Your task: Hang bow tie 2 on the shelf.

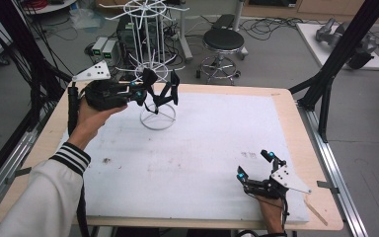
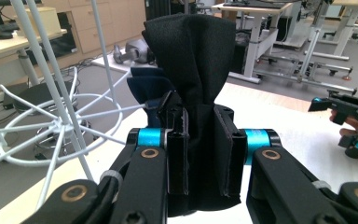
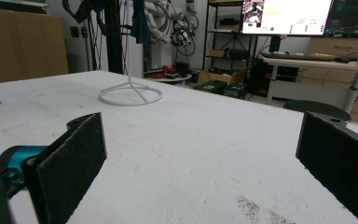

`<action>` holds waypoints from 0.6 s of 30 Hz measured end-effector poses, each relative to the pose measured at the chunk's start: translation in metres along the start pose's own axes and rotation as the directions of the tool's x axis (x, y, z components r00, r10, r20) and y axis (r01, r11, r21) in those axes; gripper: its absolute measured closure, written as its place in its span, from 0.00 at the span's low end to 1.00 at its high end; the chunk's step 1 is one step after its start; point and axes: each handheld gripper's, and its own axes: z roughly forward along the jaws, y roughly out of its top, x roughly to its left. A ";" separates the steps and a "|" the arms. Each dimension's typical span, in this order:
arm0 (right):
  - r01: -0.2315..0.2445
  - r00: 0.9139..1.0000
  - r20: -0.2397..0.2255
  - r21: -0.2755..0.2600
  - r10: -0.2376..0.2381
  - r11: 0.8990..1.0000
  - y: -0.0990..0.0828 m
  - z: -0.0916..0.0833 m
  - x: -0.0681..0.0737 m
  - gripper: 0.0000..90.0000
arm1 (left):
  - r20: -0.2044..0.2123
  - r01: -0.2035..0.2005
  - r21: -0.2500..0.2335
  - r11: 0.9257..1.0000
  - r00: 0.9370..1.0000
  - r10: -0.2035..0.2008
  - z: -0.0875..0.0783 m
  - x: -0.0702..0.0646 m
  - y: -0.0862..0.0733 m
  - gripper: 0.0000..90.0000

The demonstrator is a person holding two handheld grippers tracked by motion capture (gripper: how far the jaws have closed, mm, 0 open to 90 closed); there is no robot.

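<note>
Two grippers seen. Left gripper (image 2: 200, 140) clamped on black cloth (image 2: 191, 60), held up against white wire rack (image 1: 153, 59), beside navy cloth (image 2: 149, 86) already on prong. Step, likely: hanging cloth on rack; next needs fold slipped over prong. Right gripper (image 1: 257, 170) well away from rack, jaws wide, empty. No readable writing.

Round black stool (image 1: 223, 40) behind table (image 1: 296, 133)

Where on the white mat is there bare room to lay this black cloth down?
The white foam mat lies bare between the white wire rack's ring base and the open right gripper. It is crowded around the rack, where the left gripper grips the black cloth.
</note>
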 end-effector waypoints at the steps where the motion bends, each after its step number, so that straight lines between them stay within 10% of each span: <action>1: 0.000 1.000 0.000 0.000 0.000 1.000 0.000 0.000 0.000 0.01 | -0.002 -0.002 0.001 1.000 1.000 0.002 0.001 0.000 0.001 0.85; 18: -0.003 1.000 -0.001 0.001 0.003 1.000 0.000 0.000 0.000 0.01 | -0.105 0.045 0.049 0.998 0.994 -0.040 0.011 0.010 0.003 0.85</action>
